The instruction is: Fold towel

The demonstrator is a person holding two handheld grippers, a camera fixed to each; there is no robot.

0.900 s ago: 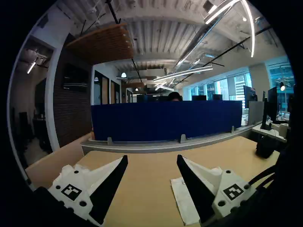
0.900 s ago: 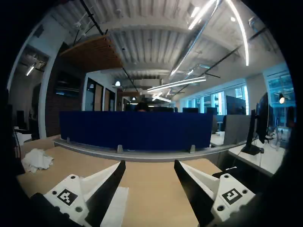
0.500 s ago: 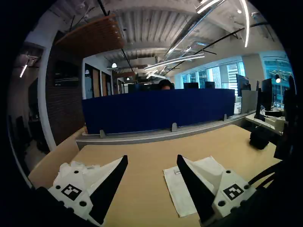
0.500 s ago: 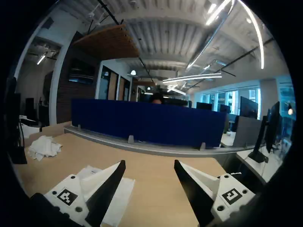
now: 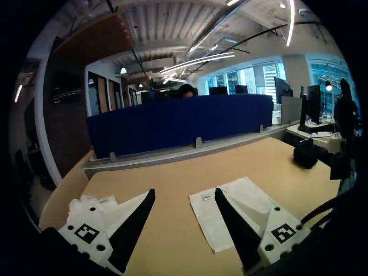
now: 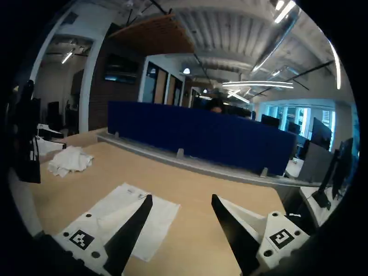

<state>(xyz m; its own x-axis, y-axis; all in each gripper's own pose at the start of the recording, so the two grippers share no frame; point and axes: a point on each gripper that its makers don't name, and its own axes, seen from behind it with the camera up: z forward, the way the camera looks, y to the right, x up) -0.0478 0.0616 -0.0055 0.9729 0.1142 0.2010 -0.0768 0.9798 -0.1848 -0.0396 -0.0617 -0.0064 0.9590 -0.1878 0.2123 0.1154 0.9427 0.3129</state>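
While the left gripper (image 5: 184,190) and the right gripper (image 6: 181,196) hover over the wooden table (image 5: 175,170), jaws spread wide and empty, the white towel (image 5: 207,216) lies flat, partly behind the left gripper's right finger and the right gripper's left finger. A crumpled cloth (image 6: 69,161) sits farther left, apart.

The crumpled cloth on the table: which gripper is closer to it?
Left. The crumpled cloth lies right beyond the left gripper's left finger. From the right gripper it is far off to the left, past the flat towel.
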